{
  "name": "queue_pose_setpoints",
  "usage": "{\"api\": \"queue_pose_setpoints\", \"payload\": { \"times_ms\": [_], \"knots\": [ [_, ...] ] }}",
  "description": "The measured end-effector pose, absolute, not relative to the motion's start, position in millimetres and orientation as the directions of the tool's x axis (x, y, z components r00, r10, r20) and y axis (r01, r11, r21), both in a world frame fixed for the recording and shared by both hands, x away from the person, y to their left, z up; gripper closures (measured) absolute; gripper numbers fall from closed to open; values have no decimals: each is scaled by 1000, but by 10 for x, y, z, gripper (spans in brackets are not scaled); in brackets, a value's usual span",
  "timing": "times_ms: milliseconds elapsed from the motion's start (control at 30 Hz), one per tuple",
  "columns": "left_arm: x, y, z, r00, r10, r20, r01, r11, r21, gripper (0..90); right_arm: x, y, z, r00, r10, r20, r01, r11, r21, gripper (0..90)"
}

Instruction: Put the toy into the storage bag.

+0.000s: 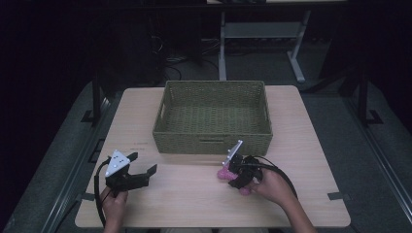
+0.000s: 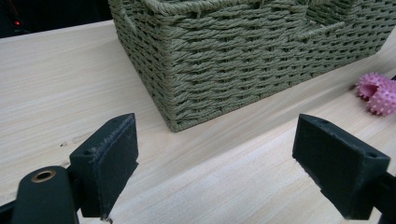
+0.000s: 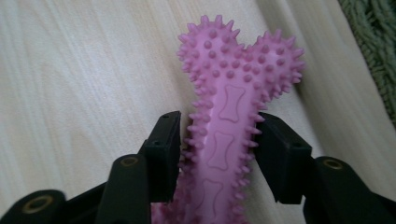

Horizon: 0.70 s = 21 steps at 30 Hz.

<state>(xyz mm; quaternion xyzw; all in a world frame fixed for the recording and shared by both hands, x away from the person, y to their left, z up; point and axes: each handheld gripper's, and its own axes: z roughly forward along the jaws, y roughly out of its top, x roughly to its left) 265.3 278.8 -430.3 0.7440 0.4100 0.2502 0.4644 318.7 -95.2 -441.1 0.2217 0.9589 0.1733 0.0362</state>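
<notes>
A pink spiky bone-shaped toy (image 3: 232, 84) lies on the wooden table just in front of the woven basket (image 1: 212, 141). My right gripper (image 1: 229, 174) is shut on the toy's shaft, its two black pads (image 3: 163, 154) pressing on the spikes from both sides. One knobbed end of the toy (image 1: 223, 173) pokes out to the left of the jaws, the other end (image 1: 244, 192) shows by the hand. My left gripper (image 1: 143, 162) rests at the front left of the table with its jaws wide apart and nothing between them. In the left gripper view the toy (image 2: 376, 93) sits far right.
The olive green woven basket (image 2: 224, 60) stands at the middle back of the table (image 1: 194, 199), with nothing seen inside it. Table legs and cables sit on the dark floor beyond. A tape mark (image 1: 336, 195) lies near the front right corner.
</notes>
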Motion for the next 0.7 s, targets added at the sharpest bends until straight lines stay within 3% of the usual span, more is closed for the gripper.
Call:
{"api": "queue_pose_setpoints", "payload": {
  "times_ms": [700],
  "knots": [
    [2650, 2800, -4300, 536, 844, -8, 377, -231, 897, 138, 3239, -1035, -4327, -938, 320, 133, 347, 865, 364, 572]
  ]
}}
